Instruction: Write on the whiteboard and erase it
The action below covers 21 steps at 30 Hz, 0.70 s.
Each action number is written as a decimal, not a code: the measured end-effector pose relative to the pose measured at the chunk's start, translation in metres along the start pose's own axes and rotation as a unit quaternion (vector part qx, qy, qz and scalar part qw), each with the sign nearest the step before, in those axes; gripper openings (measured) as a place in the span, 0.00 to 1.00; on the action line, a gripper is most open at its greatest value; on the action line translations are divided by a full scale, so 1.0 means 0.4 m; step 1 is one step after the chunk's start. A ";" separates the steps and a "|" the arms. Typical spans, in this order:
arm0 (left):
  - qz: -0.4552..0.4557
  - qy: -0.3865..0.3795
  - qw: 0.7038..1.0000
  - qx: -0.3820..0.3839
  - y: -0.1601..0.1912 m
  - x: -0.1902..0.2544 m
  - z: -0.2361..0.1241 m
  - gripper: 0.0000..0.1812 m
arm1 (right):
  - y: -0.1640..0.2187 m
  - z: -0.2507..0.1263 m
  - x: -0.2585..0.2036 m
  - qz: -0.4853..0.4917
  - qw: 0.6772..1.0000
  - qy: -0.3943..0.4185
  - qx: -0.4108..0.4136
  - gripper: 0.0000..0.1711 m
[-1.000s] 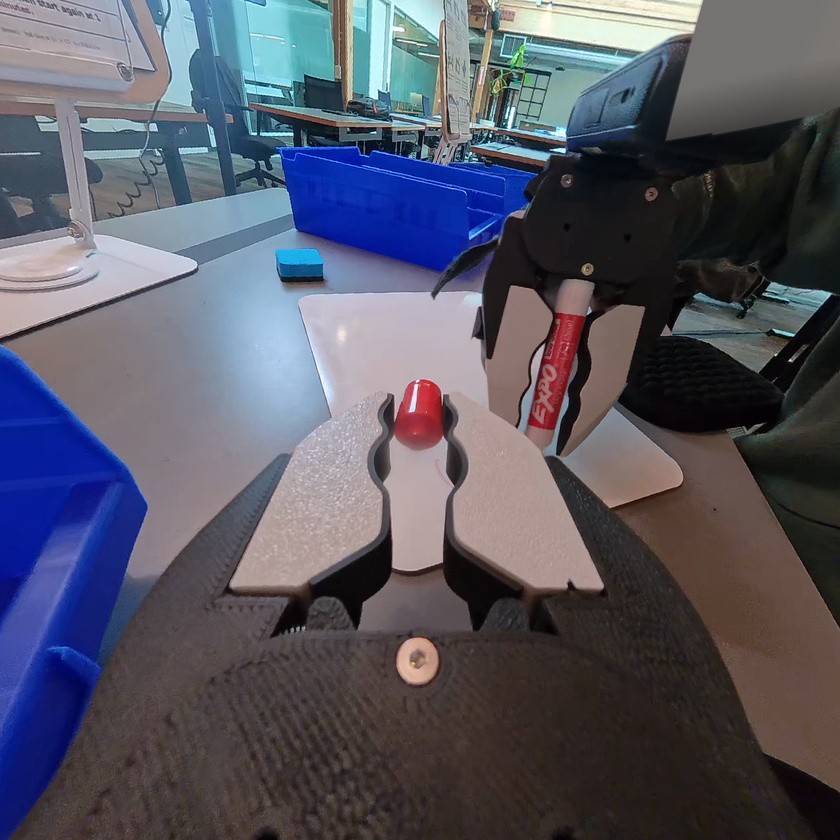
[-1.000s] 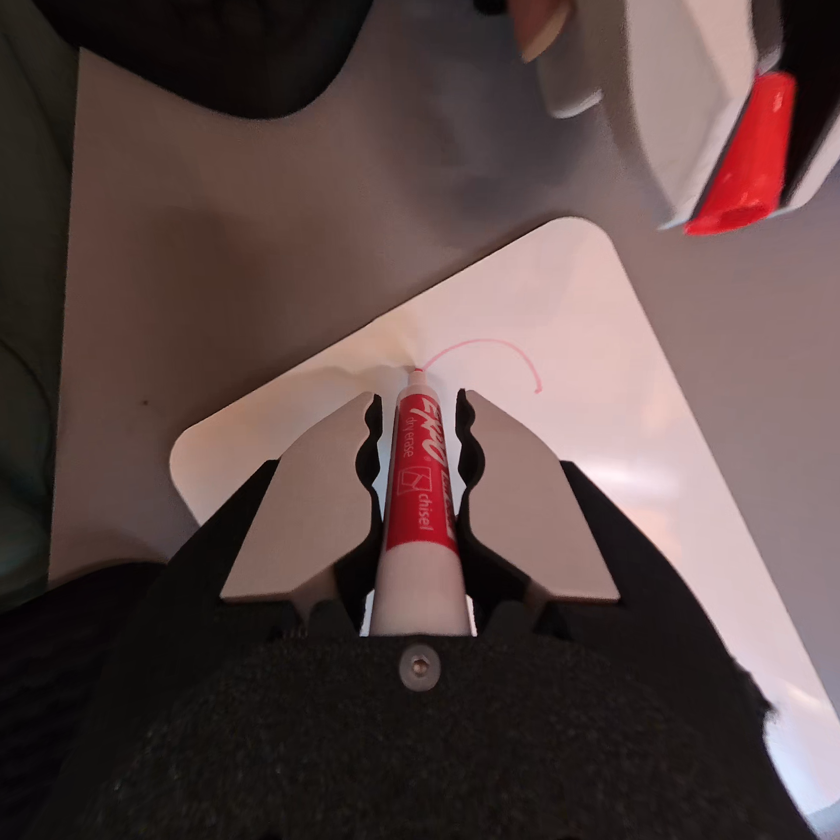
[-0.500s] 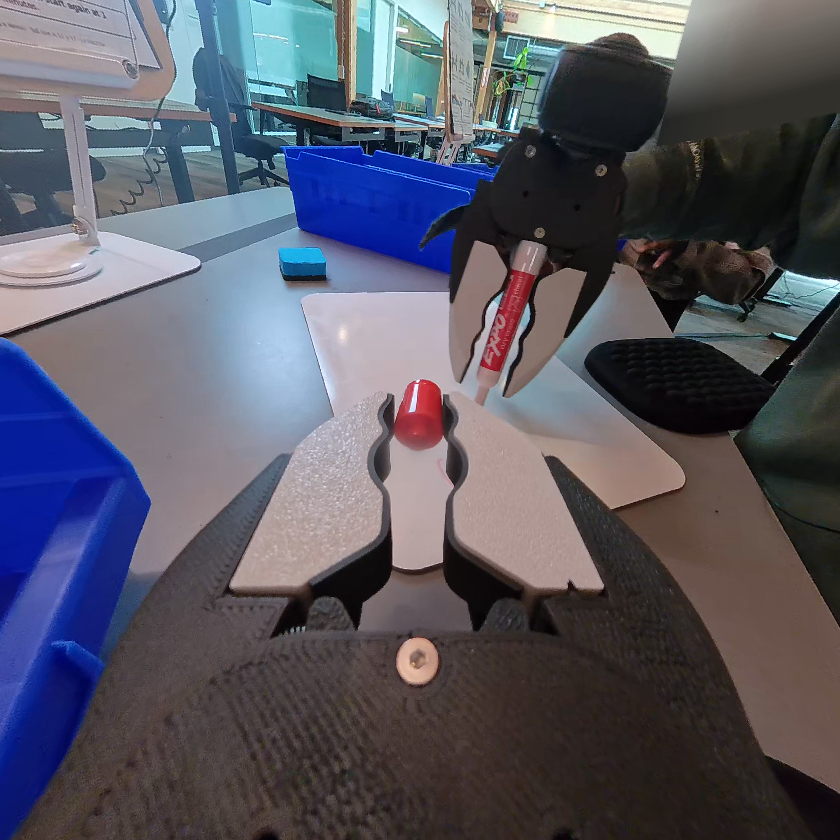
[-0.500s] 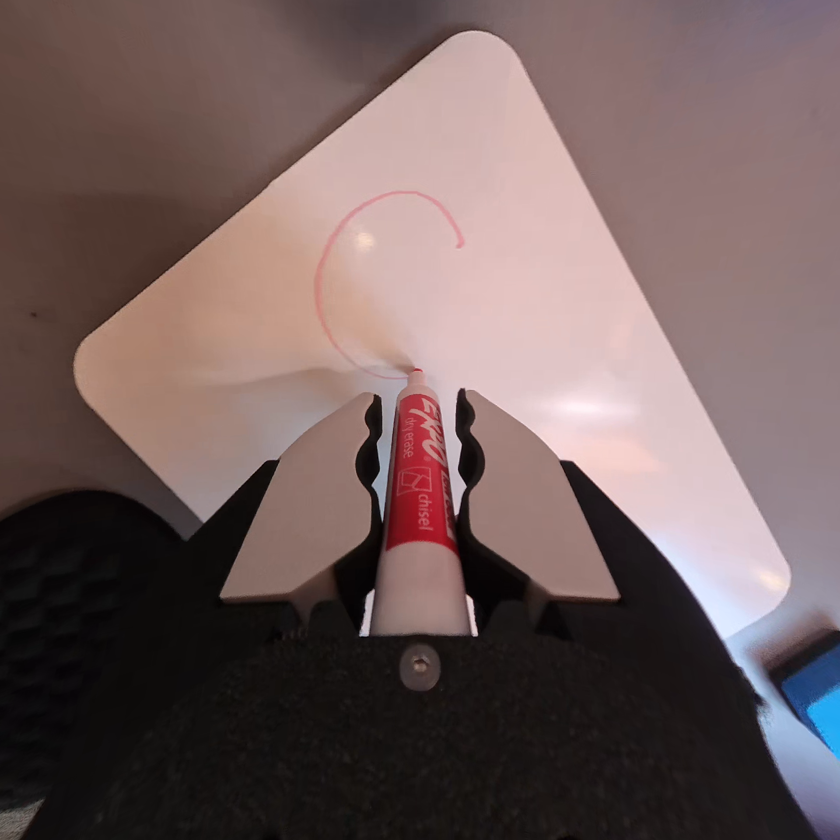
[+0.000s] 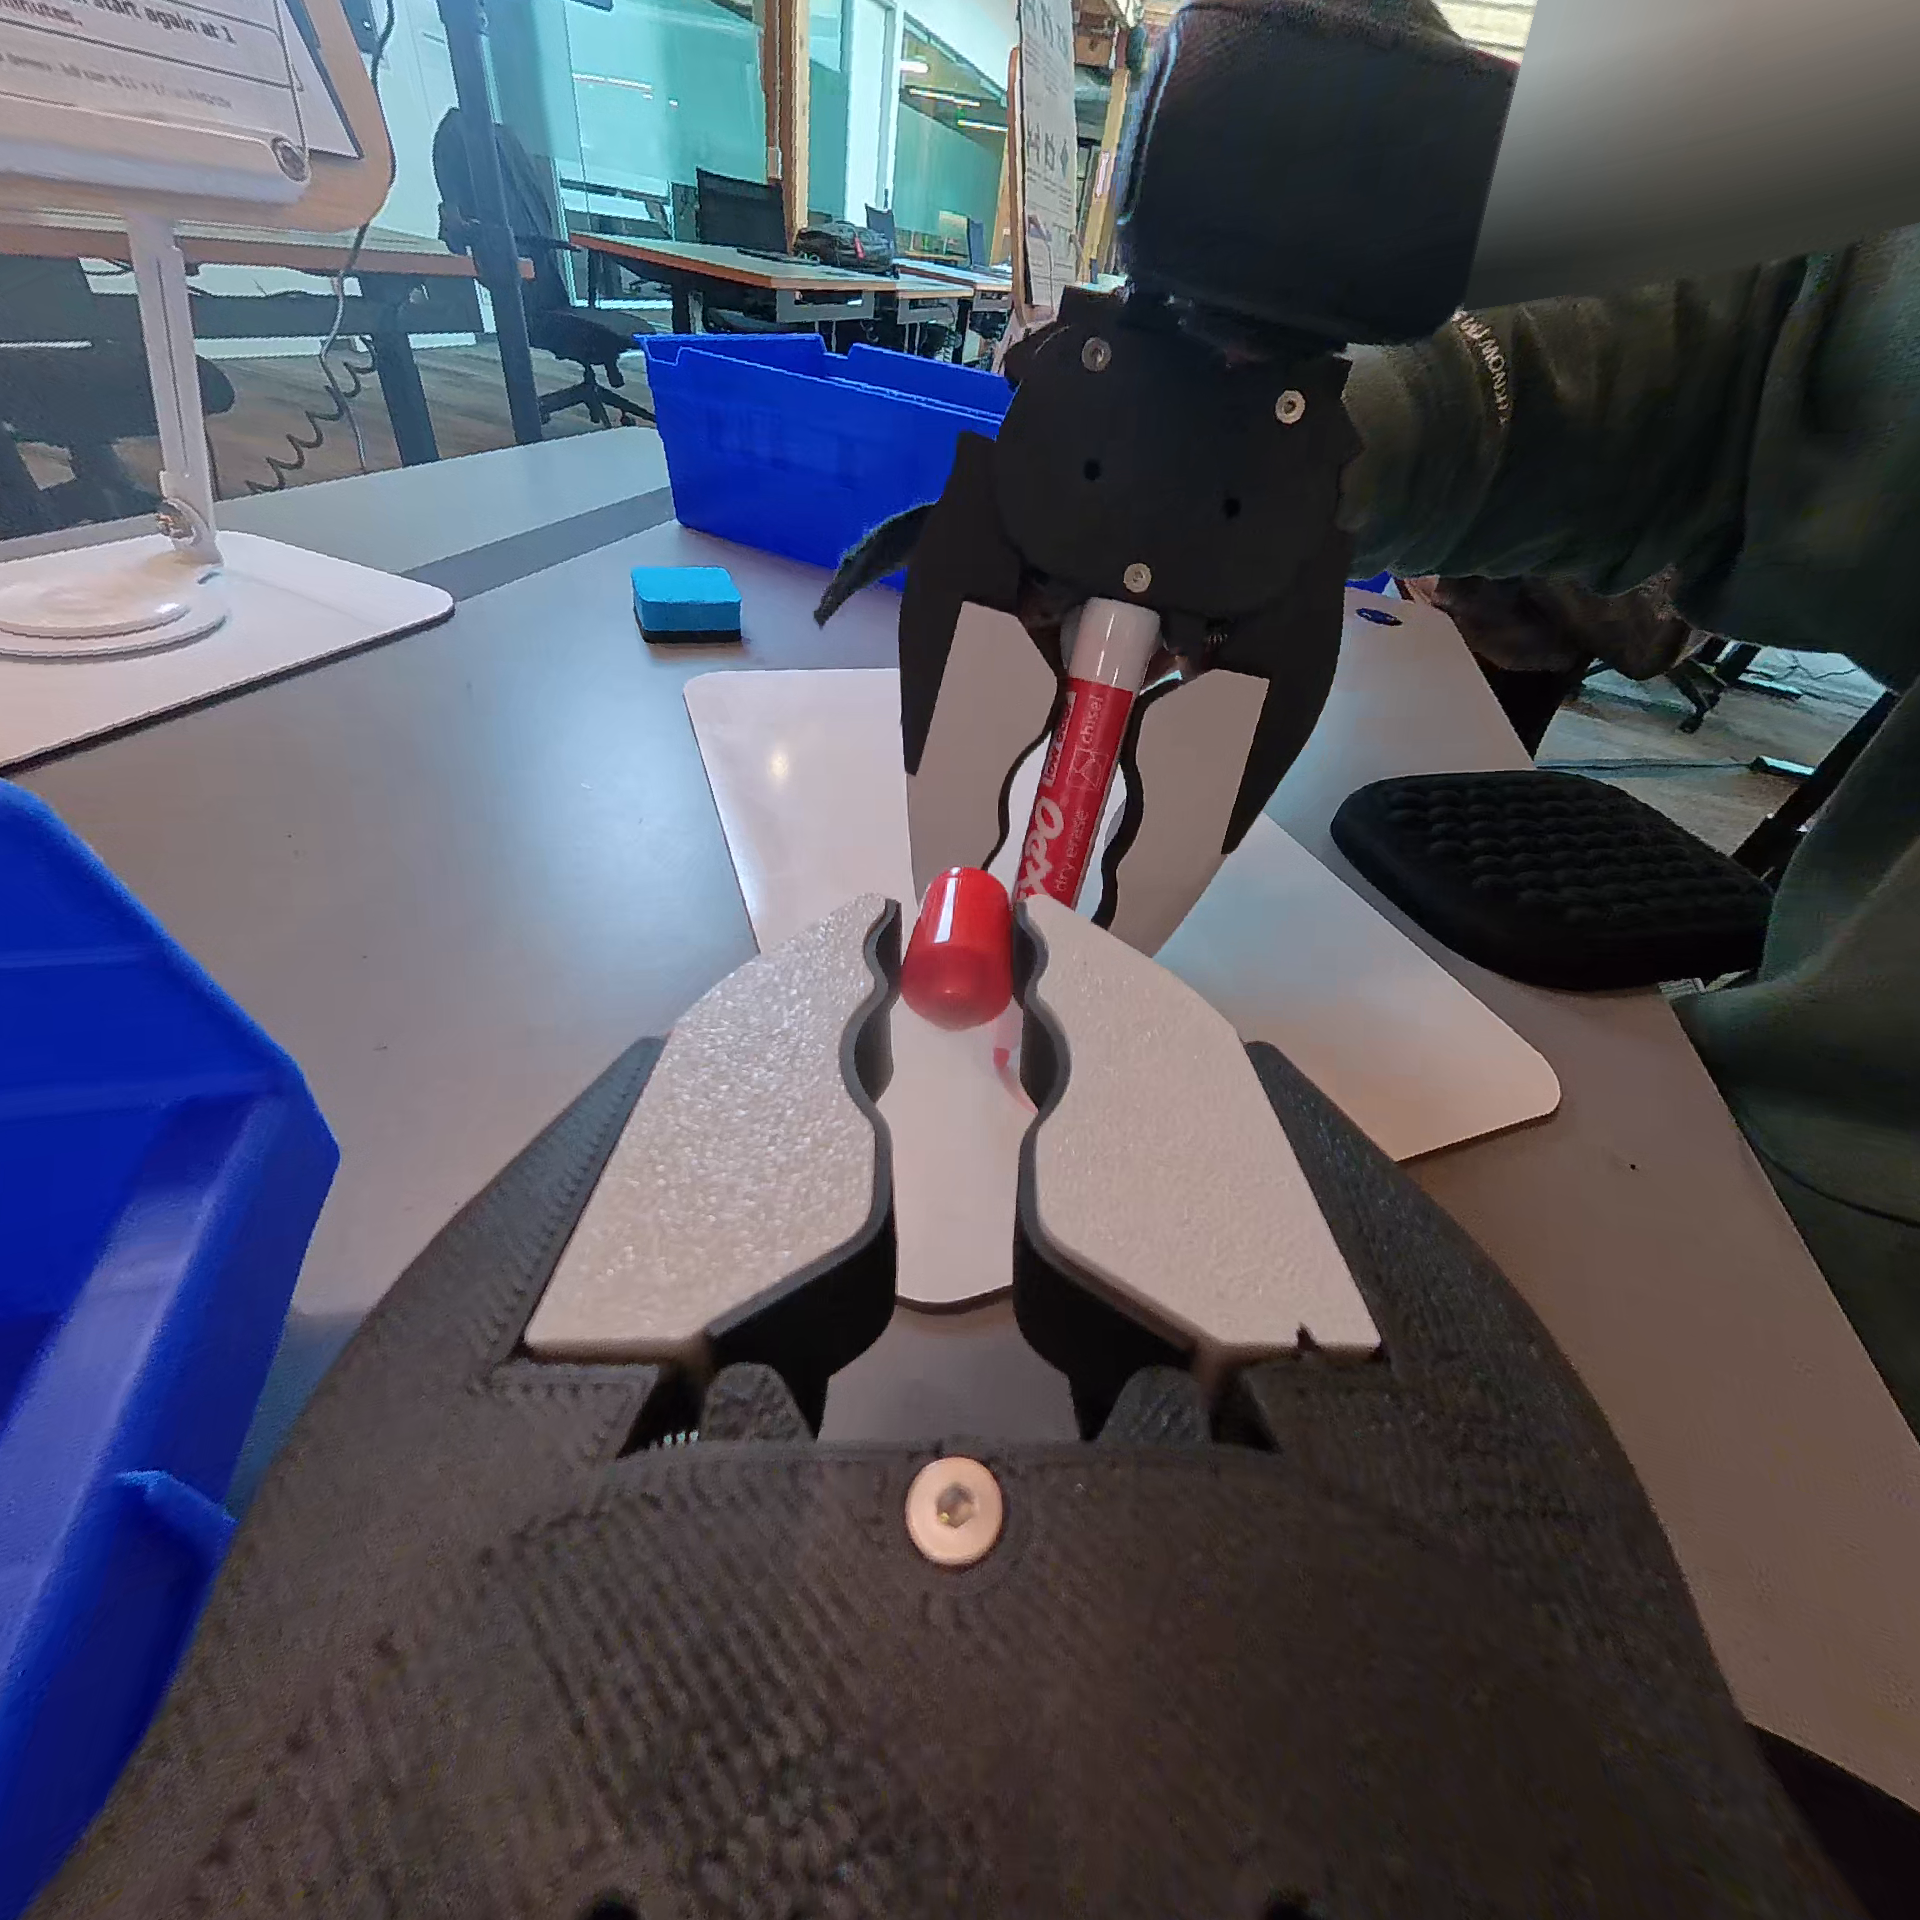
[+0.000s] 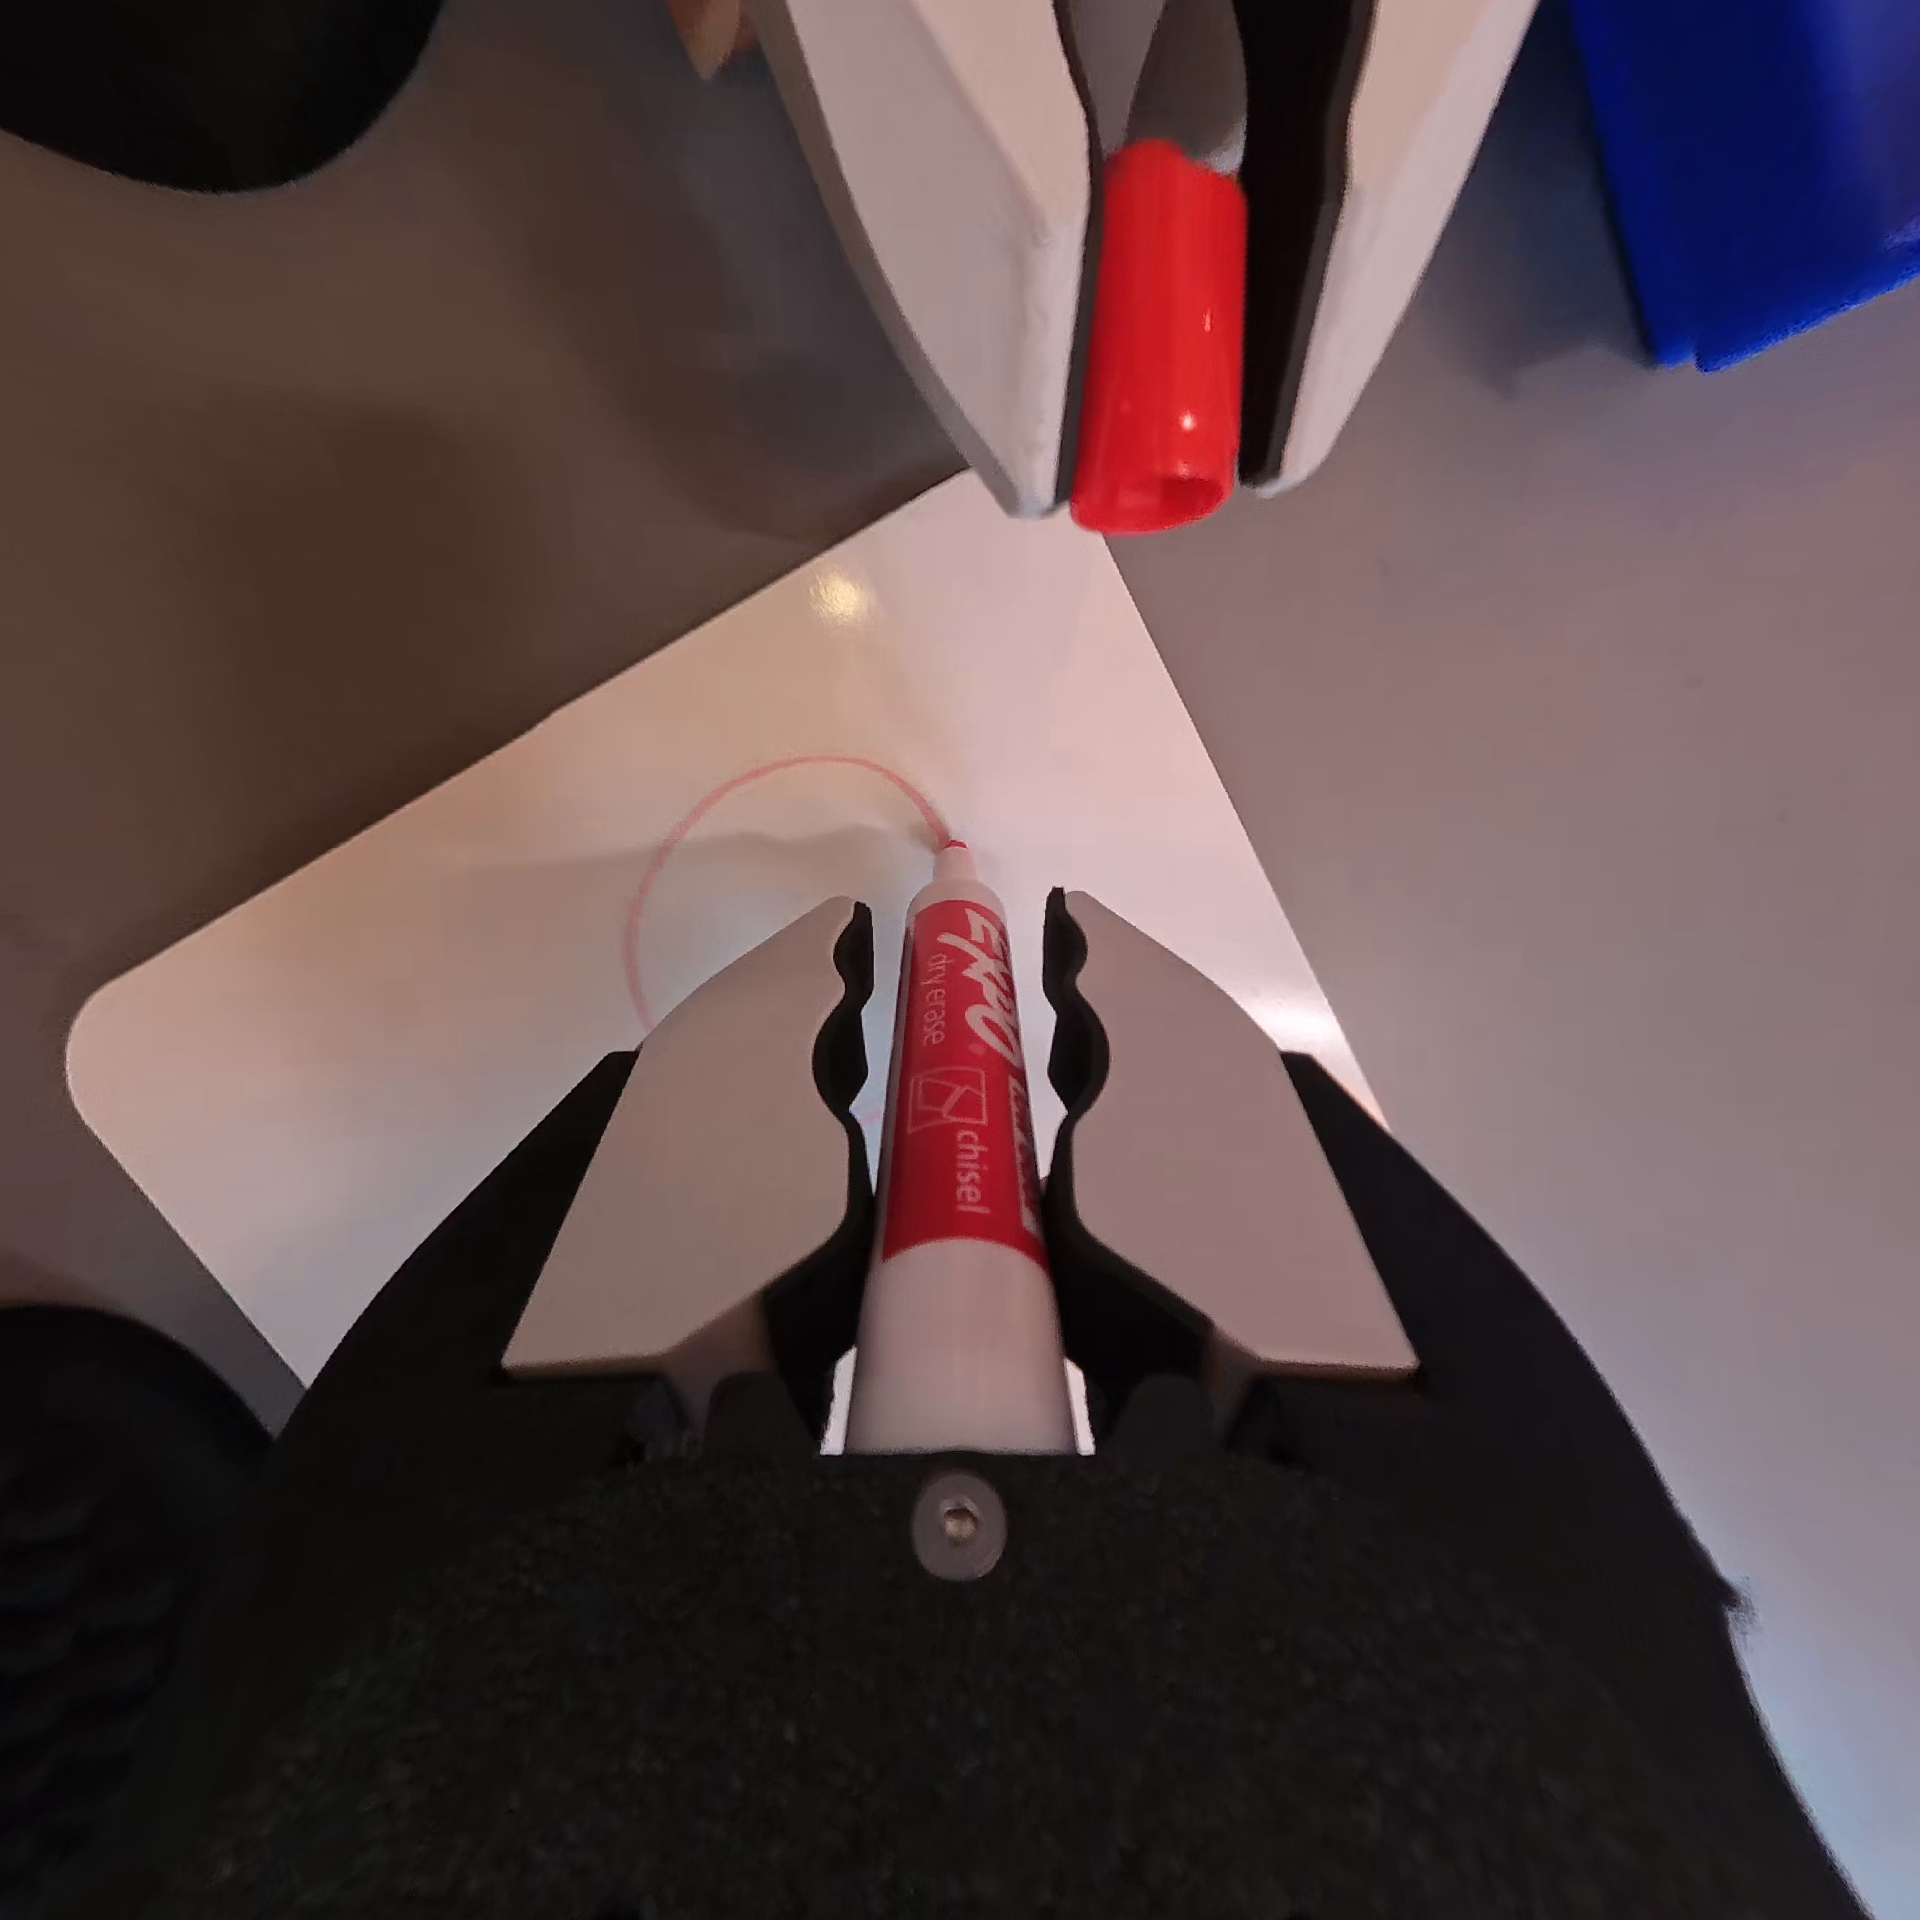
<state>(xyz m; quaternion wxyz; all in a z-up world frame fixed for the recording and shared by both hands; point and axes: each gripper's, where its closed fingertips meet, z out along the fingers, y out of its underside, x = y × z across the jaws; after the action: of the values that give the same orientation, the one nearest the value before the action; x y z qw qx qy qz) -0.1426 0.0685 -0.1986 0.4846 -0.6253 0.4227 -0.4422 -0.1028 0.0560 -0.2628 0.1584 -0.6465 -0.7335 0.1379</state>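
Grey table [image 5: 436, 852], open office beyond. Whiteboard [image 6: 436, 935] mid-table; right gripper [image 6: 951, 914] clamps marker [image 6: 961, 1091], left gripper [image 5: 956, 935] clamps cap [image 5: 954, 951]. Bins [image 5: 790, 457] far and left.

The two grippers are crowding each other over the near corner of the whiteboard [image 5: 1351, 1018]: the right gripper [image 5: 1060, 883], jaws clamping the marker [image 5: 1081, 790], is standing just beyond the left gripper [image 5: 956, 935], which is gripping the red cap [image 5: 956, 951]. Bare counter [image 5: 499, 831] is lying open to the left of the board. A blue bin [image 5: 125, 1195] is walling off the near left, a black pad [image 5: 1548, 883] is sitting close on the right, another blue bin [image 5: 800, 457] is closing the far side, and the eraser [image 5: 686, 603] is lying just before it.
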 end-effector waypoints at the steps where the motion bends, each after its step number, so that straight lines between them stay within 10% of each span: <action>1: 0.000 0.000 1.000 0.000 0.000 0.000 0.000 0.11 | -0.005 0.002 -0.003 -0.002 1.000 -0.002 0.003 0.19; 21: -0.010 -0.007 1.000 0.003 0.004 -0.019 -0.003 0.11 | 0.134 -0.082 0.053 0.048 0.998 0.029 0.037 0.20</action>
<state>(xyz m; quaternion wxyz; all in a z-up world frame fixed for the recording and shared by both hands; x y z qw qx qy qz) -0.1456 0.0754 -0.2011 0.4853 -0.6312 0.4117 -0.4434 -0.0432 0.0838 -0.2534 0.1960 -0.6782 -0.6915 0.1534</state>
